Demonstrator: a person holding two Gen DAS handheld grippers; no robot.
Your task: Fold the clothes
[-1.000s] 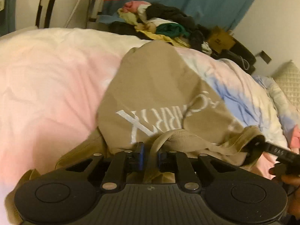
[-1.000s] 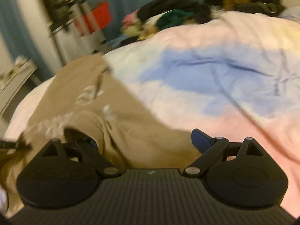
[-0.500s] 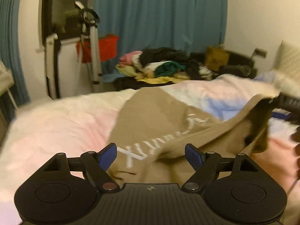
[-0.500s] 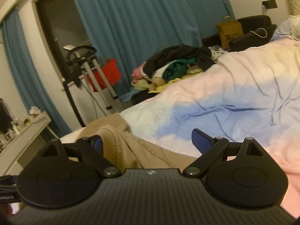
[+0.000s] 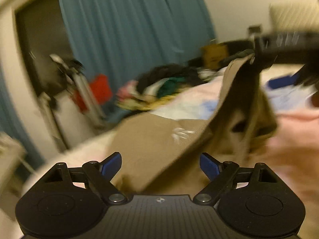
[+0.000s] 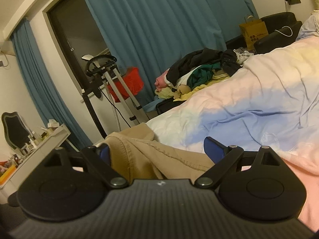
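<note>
A tan sweatshirt (image 5: 151, 139) with white lettering lies on the pastel duvet (image 6: 259, 99) of a bed. My left gripper (image 5: 160, 164) is open and empty just above the shirt. My right gripper (image 6: 157, 149) has its jaws spread wide, with the shirt's ribbed edge (image 6: 139, 151) draped between them and over the left finger. In the blurred left wrist view the right gripper (image 5: 279, 59) is at the upper right, and a corner of the shirt hangs lifted from it.
A pile of loose clothes (image 6: 199, 73) sits at the bed's far edge before blue curtains (image 6: 159, 29). An exercise machine (image 6: 111, 83) and red basket (image 6: 127, 81) stand to the left. A white dresser (image 6: 39, 143) is at far left.
My left gripper let go of the shirt and opened. Both grippers rose and tilted up. The right gripper lifted a corner of the shirt higher.
</note>
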